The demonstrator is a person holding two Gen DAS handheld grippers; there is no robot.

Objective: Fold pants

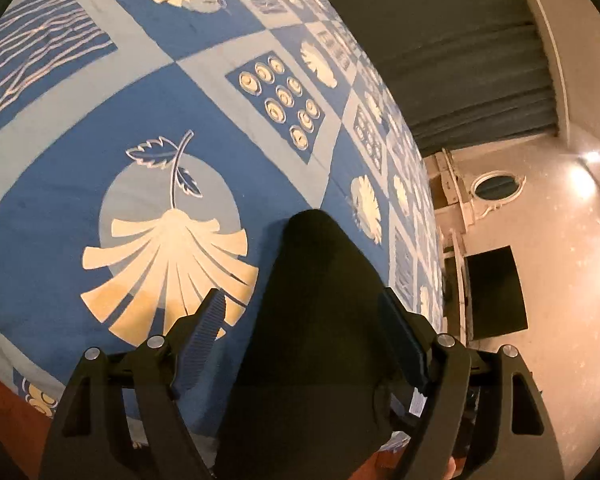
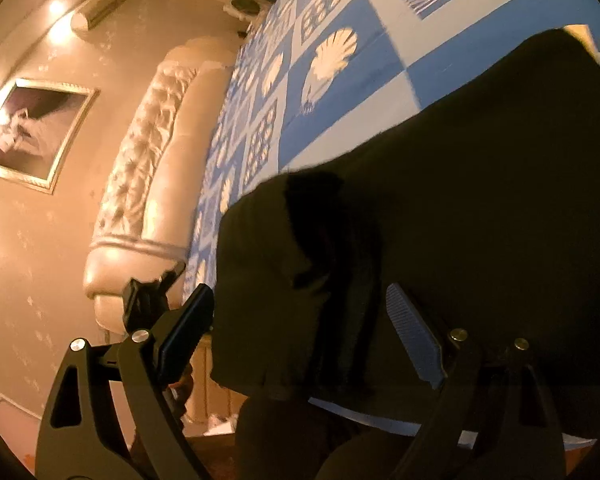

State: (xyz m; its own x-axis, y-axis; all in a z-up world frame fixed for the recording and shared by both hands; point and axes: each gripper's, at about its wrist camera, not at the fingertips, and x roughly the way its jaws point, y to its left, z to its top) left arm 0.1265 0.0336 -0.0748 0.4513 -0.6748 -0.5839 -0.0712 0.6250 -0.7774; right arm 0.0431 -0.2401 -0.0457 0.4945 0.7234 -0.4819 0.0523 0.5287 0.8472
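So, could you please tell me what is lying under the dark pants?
The dark pants lie on the blue patterned bedspread, whose shell and leaf squares show around them. What the print looks like beneath the fabric is covered and cannot be seen.

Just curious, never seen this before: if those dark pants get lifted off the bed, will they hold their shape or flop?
Probably flop: the pants already drape limply over the bedspread edge. They look matte, so likely not slippery between the open left gripper.

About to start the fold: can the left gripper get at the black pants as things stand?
Probably yes. The left gripper is open, and a narrow end of the black pants already lies between its fingers on the blue patterned bedspread, with nothing in the way.
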